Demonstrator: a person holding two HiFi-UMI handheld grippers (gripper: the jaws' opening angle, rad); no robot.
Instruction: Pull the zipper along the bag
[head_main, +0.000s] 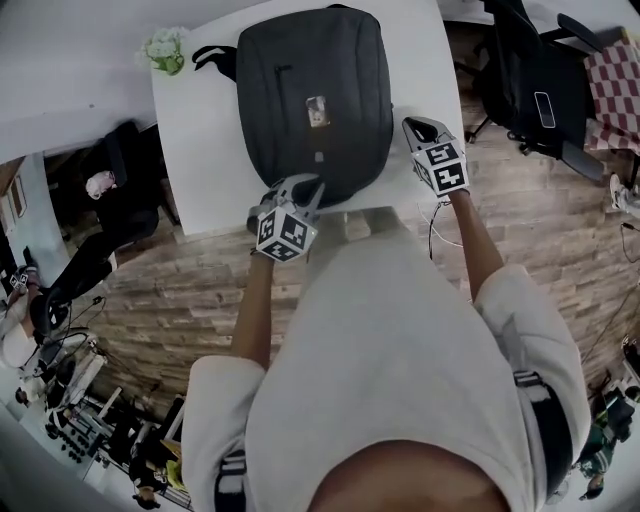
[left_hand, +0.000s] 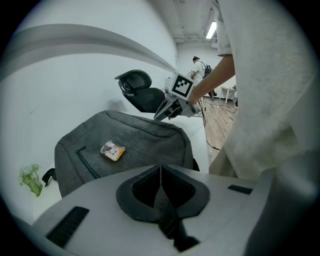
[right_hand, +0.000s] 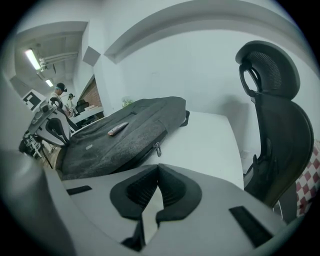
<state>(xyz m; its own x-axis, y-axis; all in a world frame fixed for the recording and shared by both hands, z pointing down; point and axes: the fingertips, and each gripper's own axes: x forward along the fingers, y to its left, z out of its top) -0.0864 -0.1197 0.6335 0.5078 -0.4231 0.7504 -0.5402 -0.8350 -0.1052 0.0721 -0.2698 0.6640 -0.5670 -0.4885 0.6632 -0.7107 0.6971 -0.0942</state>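
Observation:
A dark grey backpack (head_main: 315, 100) lies flat on the white table (head_main: 200, 150), with a small badge (head_main: 318, 110) on its front. My left gripper (head_main: 312, 188) is shut and empty, its tips over the bag's near edge. The right gripper (head_main: 412, 124) is shut and empty too, beside the bag's right side over bare table. In the right gripper view the bag (right_hand: 120, 135) stretches away to the left, and a metal zipper pull (right_hand: 157, 148) hangs on its side seam just beyond the shut jaws (right_hand: 159, 167). The left gripper view shows the bag (left_hand: 125, 145) past the shut jaws (left_hand: 161, 167).
A small green plant (head_main: 165, 48) stands at the table's far left corner. A black office chair (head_main: 535, 90) sits right of the table, close to the right gripper (right_hand: 272, 125). Another dark chair (head_main: 120, 200) is on the left. The near table edge runs just under the left gripper.

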